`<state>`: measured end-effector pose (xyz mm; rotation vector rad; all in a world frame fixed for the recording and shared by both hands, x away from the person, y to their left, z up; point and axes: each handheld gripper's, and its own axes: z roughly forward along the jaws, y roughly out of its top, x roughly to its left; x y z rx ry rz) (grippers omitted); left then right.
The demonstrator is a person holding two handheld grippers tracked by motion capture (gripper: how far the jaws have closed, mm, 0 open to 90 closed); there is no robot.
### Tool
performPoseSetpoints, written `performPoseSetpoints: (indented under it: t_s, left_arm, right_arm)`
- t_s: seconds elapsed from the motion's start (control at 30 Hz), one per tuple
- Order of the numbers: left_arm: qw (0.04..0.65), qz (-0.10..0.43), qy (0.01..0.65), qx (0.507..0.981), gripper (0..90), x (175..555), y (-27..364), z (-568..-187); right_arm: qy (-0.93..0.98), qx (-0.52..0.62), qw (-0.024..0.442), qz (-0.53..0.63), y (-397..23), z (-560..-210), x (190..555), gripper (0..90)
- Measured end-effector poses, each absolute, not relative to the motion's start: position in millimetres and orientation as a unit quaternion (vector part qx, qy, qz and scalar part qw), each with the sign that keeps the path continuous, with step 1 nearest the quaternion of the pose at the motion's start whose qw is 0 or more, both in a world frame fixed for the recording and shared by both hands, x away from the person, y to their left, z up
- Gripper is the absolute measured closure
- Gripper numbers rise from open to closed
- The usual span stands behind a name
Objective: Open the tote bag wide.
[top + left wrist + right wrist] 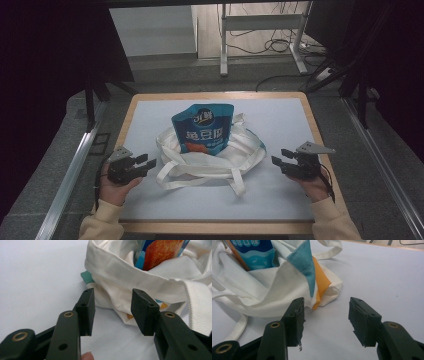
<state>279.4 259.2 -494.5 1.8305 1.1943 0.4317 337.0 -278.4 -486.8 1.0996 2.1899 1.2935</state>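
A white mat [280,200] covered most of a wood-edged table [310,112], and near its middle lay a crumpled cream tote bag [240,155]. A blue snack pouch [202,127] stood in the bag's open mouth, its top half rising clear of the cloth and leaning toward the far edge. The bag's two straps [200,177] trailed loose over the mat on the near side.

The left gripper [145,162] sat low at the bag's left, held in the person's left hand [112,187], its tips near the looped strap but not touching it. In the left gripper view its jaws stood apart with nothing between them, aimed at the bag's folded rim [140,277]; a teal corner [86,277] of the bag's print peeked out beneath the cloth, and the pouch's orange panel [162,252] showed inside the opening.

The right gripper [280,162] rested at the bag's right, in the right hand [315,187], a small gap of bare mat between its tips and the cloth. Its jaws were likewise spread and empty. The right gripper view showed a teal and orange patch [317,282] on the bag's corner just beyond the jaws, and the pouch's blue face [253,253] above it. Cream sleeves [100,225] covered both forearms.
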Motion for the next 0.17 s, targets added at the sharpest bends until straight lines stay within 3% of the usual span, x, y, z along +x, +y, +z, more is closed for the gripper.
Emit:
performPoseSetpoints:
  t_s: [0.17]
  left_arm:
    - [0.442, 0.179, 0.481, 0.736, 48.9, 279.3, 258.5, -495.1]
  right_arm:
    - [0.773, 0.392, 0.188, 0.462, -279.2, -486.8, 336.8, 40.3]
